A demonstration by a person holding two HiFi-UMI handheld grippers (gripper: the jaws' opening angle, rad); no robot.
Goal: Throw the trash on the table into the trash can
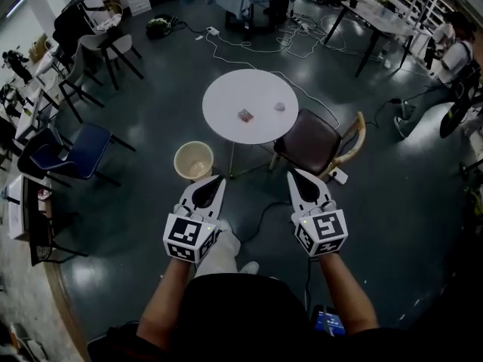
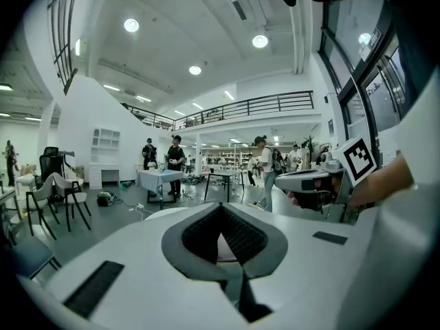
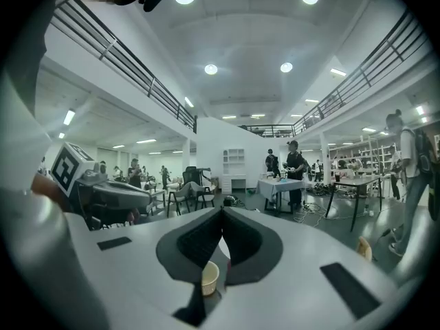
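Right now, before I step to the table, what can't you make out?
Head view: what the reddish piece and the pale piece on the table are; too small.
Head view: whether the trash can holds anything; too small and dim.
Right gripper view: most of the trash can, hidden behind the shut right gripper.

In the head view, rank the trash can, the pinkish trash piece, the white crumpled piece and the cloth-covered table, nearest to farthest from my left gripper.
From the left gripper:
1. trash can, floor, just ahead
2. pinkish trash piece, on the round table
3. white crumpled piece, further right there
4. cloth-covered table, far end
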